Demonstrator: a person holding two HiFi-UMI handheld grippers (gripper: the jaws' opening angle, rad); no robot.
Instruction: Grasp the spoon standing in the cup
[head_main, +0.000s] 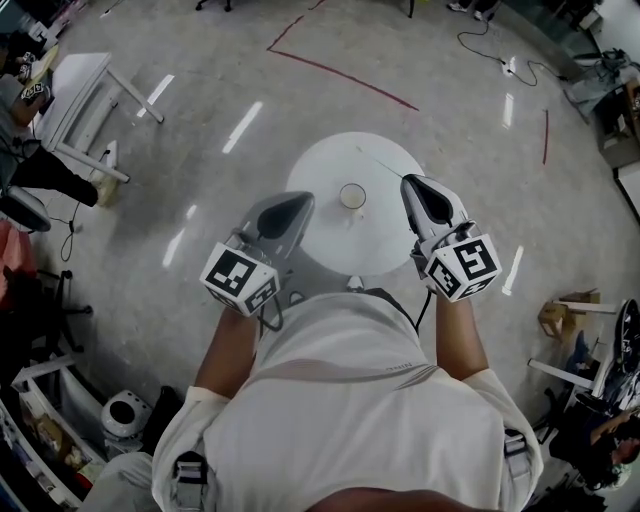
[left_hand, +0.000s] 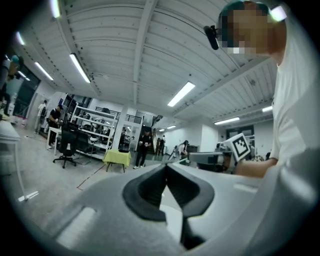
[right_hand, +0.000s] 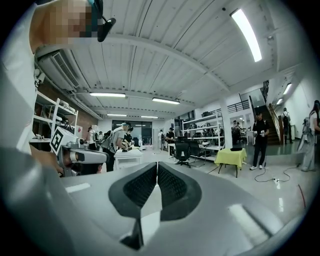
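**Claw state.** Right claw (head_main: 420, 188): jaws together, nothing between them. Left claw (head_main: 290, 207): jaws together, also empty. In their own views both claws point out across the room, and neither view shows the cup.

**Location.** The cup (head_main: 352, 196) stands upright near the middle of the round table (head_main: 320, 170). It sits between the two claws, nearer the right one, just inboard of that claw's tip and not touching it. The left claw's tip is further off on the opposite side. The spoon is too small to make out in the head view, so its lean inside the cup cannot be told.

**Handling (judgement).**
- Spoon: probably light, stiff and thin, with a smooth handle that may slip between the pads.
- Cup: probably light and easily tipped, so any sideways push on the spoon will pass to it.

**Grip point (judgement).** Take hold of the handle above the rim, with the pads flat on its broad faces and clear of the cup wall. The jaws must first be opened and the claw tipped downward. Then close firmly and draw the spoon out along its own axis.
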